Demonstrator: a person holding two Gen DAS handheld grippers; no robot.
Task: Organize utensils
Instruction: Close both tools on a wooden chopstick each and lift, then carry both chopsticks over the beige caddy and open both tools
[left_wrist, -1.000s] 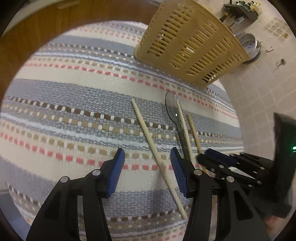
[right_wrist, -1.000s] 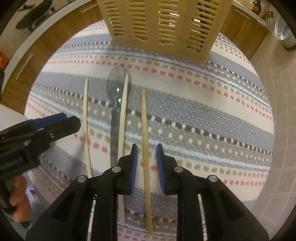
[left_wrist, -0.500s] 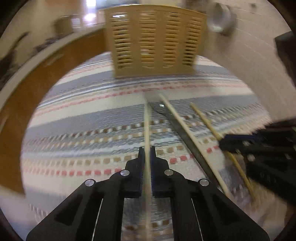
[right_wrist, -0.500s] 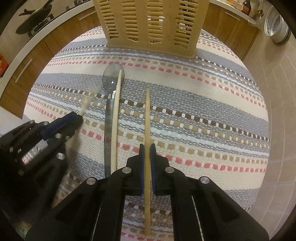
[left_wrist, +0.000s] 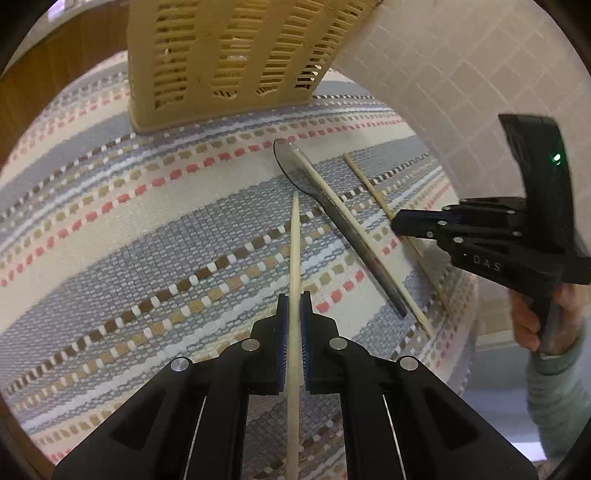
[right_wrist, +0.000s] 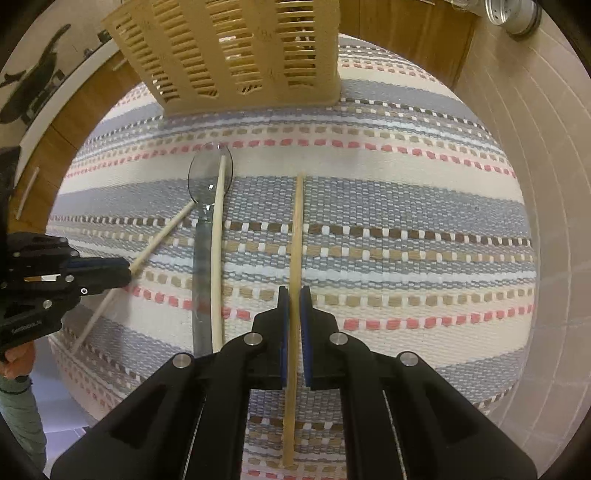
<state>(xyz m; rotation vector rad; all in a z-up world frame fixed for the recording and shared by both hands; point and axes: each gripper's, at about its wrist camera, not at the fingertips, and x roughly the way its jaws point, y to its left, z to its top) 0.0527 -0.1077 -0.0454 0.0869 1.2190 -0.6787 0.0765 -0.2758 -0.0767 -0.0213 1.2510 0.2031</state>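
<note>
On the striped woven mat (left_wrist: 110, 236), left wrist view: left gripper (left_wrist: 294, 317) is clamped on a pale chopstick (left_wrist: 294, 243), pads pinching the shaft part-way along so the free end sticks out ahead toward the slatted yellow utensil basket (left_wrist: 229, 55). Looks like a grip chosen to aim that end into the basket. Steel spoon (left_wrist: 332, 218) lies on the mat with a second pale chopstick (left_wrist: 354, 236) lying along it. Right gripper (left_wrist: 406, 221) comes in from the side, closed on a darker chopstick (left_wrist: 365, 181).

Right wrist view: right gripper (right_wrist: 294, 317) is closed on that darker chopstick (right_wrist: 297, 236), same lengthwise hold, tip toward the basket (right_wrist: 236, 48). Spoon (right_wrist: 203, 229) and its chopstick (right_wrist: 218, 236) are flat on the mat (right_wrist: 406, 221), untouched. Left gripper (right_wrist: 122, 271) holds its chopstick (right_wrist: 162, 236) angled, its tip just beside the spoon's neck. Basket stands upright at the mat's far edge; whether anything is in it, can't tell.
</note>
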